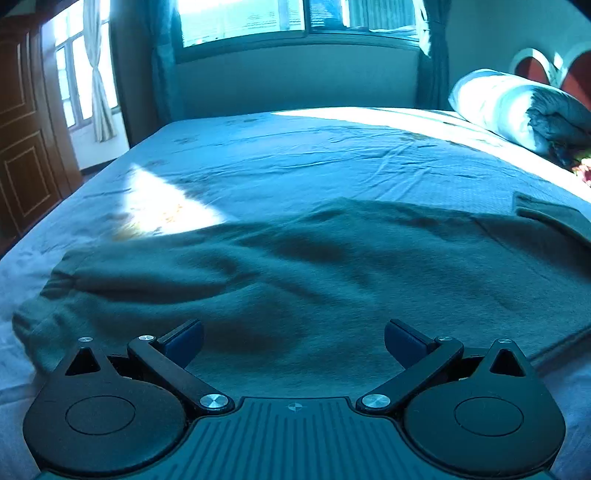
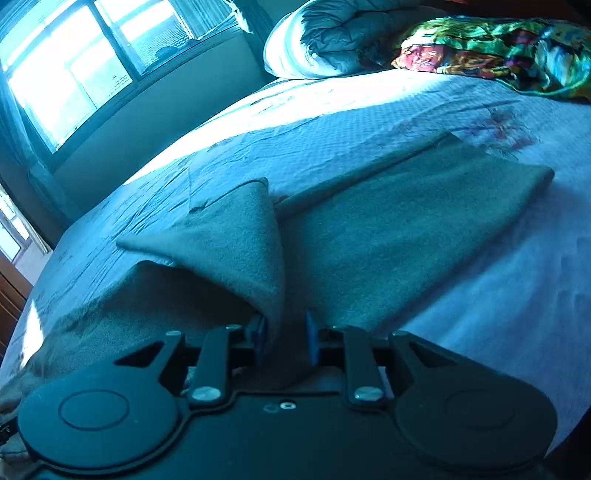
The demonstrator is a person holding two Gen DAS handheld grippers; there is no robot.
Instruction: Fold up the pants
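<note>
Bedroom bed [image 1: 295,147] under window [image 1: 243,18], grey pants [image 1: 295,266] spread flat on the sheet, left gripper [image 1: 294,341] fingers spread wide above them, right gripper [image 2: 284,341] pinching a raised pants fold, pillow [image 2: 314,40] behind.

A wide bed [image 1: 314,147] in a pale, wrinkled textured sheet is carrying grey fleece pants [image 1: 295,266] spread across it, a rolled white-and-grey quilt [image 2: 321,40] and a bright multicoloured satin cloth [image 2: 498,51] lying near its far end.
</note>
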